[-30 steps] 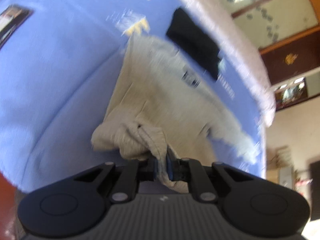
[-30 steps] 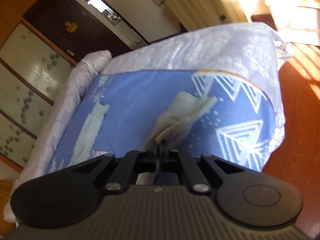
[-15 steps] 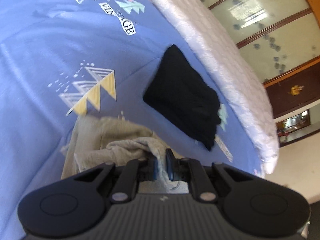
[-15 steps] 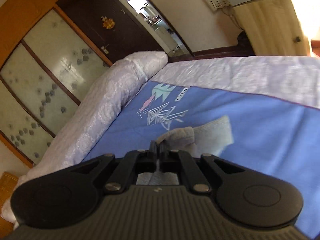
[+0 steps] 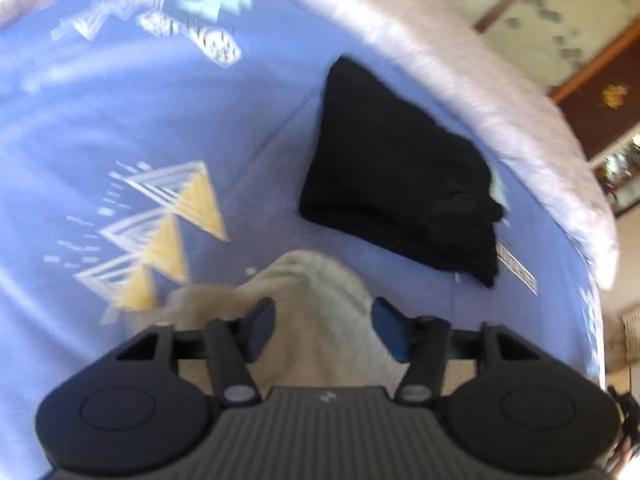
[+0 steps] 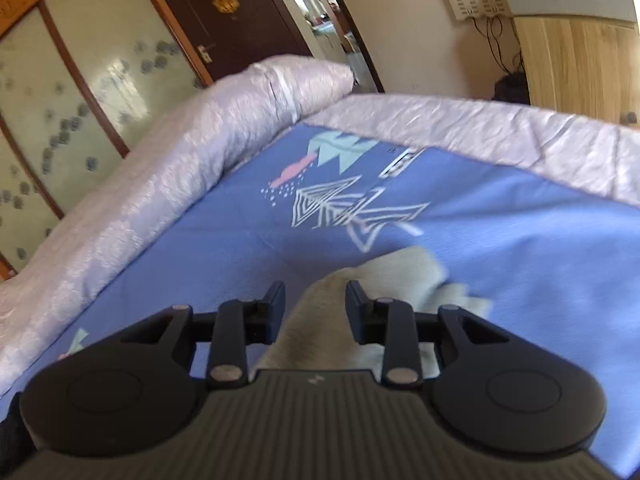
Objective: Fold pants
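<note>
Two grippers, left [image 5: 323, 322] and right [image 6: 315, 303], have just been opening, releasing beige pants [image 5: 316, 300] between their parted jaws. Folded black clothing [image 5: 400, 184] lies nearby on the blue bedspread [image 5: 100, 120].

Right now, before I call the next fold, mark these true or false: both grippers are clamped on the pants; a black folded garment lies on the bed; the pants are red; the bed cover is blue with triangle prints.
1. Both grippers are clamped on the pants: false. The left gripper and right gripper have just opened; the beige pants lie between the parted jaws.
2. A black folded garment lies on the bed: true.
3. The pants are red: false, beige.
4. The bed cover is blue with triangle prints: true.
</note>
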Available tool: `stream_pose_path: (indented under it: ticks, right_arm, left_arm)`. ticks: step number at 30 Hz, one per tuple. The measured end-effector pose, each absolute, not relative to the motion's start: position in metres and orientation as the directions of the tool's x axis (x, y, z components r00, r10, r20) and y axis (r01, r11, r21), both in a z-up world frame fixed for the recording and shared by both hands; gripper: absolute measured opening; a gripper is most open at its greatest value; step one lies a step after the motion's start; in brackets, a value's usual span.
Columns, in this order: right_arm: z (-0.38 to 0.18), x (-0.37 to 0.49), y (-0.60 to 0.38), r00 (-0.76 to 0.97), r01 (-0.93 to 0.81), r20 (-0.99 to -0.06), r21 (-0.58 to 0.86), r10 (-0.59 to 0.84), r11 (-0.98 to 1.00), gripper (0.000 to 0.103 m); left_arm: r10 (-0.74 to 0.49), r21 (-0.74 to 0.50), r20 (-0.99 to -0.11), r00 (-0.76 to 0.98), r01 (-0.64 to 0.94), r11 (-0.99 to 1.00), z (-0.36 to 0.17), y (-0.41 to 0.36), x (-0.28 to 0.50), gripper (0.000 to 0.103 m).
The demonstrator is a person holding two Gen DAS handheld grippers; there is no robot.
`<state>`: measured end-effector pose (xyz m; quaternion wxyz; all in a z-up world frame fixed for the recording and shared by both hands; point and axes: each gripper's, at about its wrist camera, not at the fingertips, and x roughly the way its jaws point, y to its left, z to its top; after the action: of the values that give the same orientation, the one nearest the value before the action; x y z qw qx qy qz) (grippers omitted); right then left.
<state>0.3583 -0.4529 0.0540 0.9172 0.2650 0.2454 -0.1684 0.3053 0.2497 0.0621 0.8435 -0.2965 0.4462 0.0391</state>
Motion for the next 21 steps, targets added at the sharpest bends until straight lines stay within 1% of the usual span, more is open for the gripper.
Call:
stream_pose_path:
  ticks: [2, 5, 6, 7, 9, 11, 13, 15, 16, 18, 21]
  right_arm:
    - [0.059, 0.331, -0.451, 0.835, 0.407, -0.532, 0.426, -0.140, 0.808, 0.037]
    - [0.062, 0.294, -0.432, 0.846, 0.321, -0.531, 0.450, -0.039, 0.833, 0.037]
    - [0.061, 0.279, -0.424, 0.850, 0.287, -0.527, 0.468, 0.003, 0.836, 0.037]
    - [0.059, 0.264, -0.415, 0.853, 0.256, -0.520, 0.495, 0.047, 0.831, 0.037]
    - [0.051, 0.238, -0.403, 0.849, 0.222, -0.517, 0.534, 0.107, 0.816, 0.038]
    - [0.038, 0.221, -0.397, 0.838, 0.229, -0.532, 0.546, 0.123, 0.806, 0.039]
    - [0.022, 0.216, -0.402, 0.817, 0.285, -0.564, 0.577, 0.121, 0.765, 0.043]
    - [0.015, 0.216, -0.416, 0.808, 0.347, -0.579, 0.619, 0.111, 0.704, 0.043]
    - [0.014, 0.217, -0.423, 0.810, 0.363, -0.579, 0.620, 0.092, 0.696, 0.043]
    - [0.017, 0.221, -0.438, 0.813, 0.393, -0.580, 0.610, 0.051, 0.688, 0.043]
    - [0.012, 0.242, -0.463, 0.817, 0.400, -0.573, 0.651, 0.072, 0.645, 0.043]
  left_arm:
    - [-0.170, -0.459, -0.762, 0.624, -0.337, 0.822, 0.076, 0.263, 0.265, 0.062]
    - [-0.179, -0.529, -0.722, 0.668, -0.366, 0.766, 0.085, 0.286, 0.204, 0.064]
    - [-0.176, -0.546, -0.715, 0.677, -0.383, 0.745, 0.085, 0.290, 0.185, 0.069]
    - [-0.178, -0.560, -0.712, 0.679, -0.396, 0.728, 0.083, 0.294, 0.172, 0.074]
    - [-0.206, -0.589, -0.715, 0.668, -0.417, 0.693, 0.072, 0.293, 0.146, 0.075]
    - [-0.247, -0.622, -0.713, 0.656, -0.428, 0.656, 0.061, 0.289, 0.133, 0.076]
    - [-0.299, -0.662, -0.699, 0.650, -0.429, 0.615, 0.047, 0.280, 0.132, 0.080]
    - [-0.357, -0.701, -0.680, 0.640, -0.426, 0.572, 0.030, 0.267, 0.141, 0.084]
    - [-0.376, -0.707, -0.679, 0.630, -0.424, 0.566, 0.023, 0.260, 0.148, 0.084]
    - [-0.389, -0.704, -0.685, 0.615, -0.423, 0.570, 0.010, 0.247, 0.166, 0.085]
    - [-0.379, -0.695, -0.700, 0.605, -0.457, 0.555, -0.005, 0.238, 0.187, 0.087]
